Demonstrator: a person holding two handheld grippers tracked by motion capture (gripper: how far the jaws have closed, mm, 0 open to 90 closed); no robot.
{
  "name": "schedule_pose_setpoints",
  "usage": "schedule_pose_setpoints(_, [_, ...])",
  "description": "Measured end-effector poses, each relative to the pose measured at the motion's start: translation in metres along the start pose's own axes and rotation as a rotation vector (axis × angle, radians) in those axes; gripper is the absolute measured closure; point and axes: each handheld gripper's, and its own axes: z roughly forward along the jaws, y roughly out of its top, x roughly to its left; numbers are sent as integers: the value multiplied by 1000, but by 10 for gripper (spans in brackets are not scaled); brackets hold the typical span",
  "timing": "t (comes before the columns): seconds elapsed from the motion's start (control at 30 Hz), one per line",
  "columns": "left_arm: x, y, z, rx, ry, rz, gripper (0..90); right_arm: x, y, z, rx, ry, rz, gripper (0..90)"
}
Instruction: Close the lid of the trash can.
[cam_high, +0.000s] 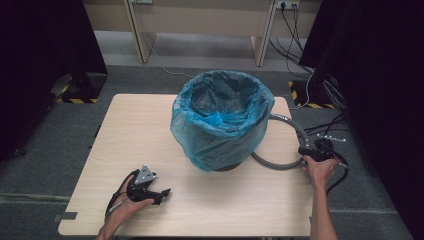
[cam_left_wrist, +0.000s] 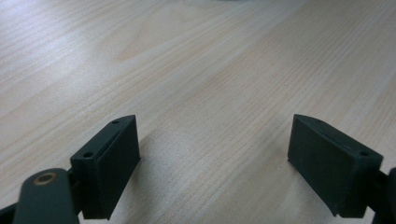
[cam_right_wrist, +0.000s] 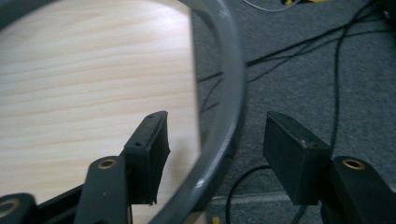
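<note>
The table (cam_high: 150, 125) is big and made of light wood. On it stands a round bin (cam_high: 220, 165) with a blue bag (cam_high: 220, 120) pulled over its top. The bag already sits inside the bin and folds down over the sides. It looks loose and puffy there, so I think it still needs something to hold it in place.

That something is likely the grey ring (cam_high: 292, 127). It lies flat on the table just to the right of the bin, and part of it hangs past the table's edge. It is not on the bin yet. So the big job is still ahead: grab the ring, lift it, and set it down over the bag and the bin's top.

The right gripper (cam_high: 306, 156) is at the near side of the ring. In the right gripper view, the ring (cam_right_wrist: 229, 93) runs up between the two black jaws. The jaws stand apart, one on each side of it. They do not squeeze it yet, and there is a gap to the right jaw.

The left gripper (cam_high: 162, 192) rests low over bare wood at the front left, well apart from the bin. Its jaws are wide apart and hold nothing.
</note>
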Motion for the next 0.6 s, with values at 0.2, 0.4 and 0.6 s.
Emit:
schedule_pose_setpoints(0.2, [0, 0, 0, 0, 1, 0, 155, -10, -1, 11, -41, 8, 77, 491])
schedule_pose_setpoints(0.4, [0, 0, 0, 0, 3, -1, 155, -8, 3, 16, -18, -17, 40, 662])
schedule_pose_setpoints(0.6, [0, 0, 0, -1, 5, -3, 156, -3, 7, 16, 2, -86, 41, 758])
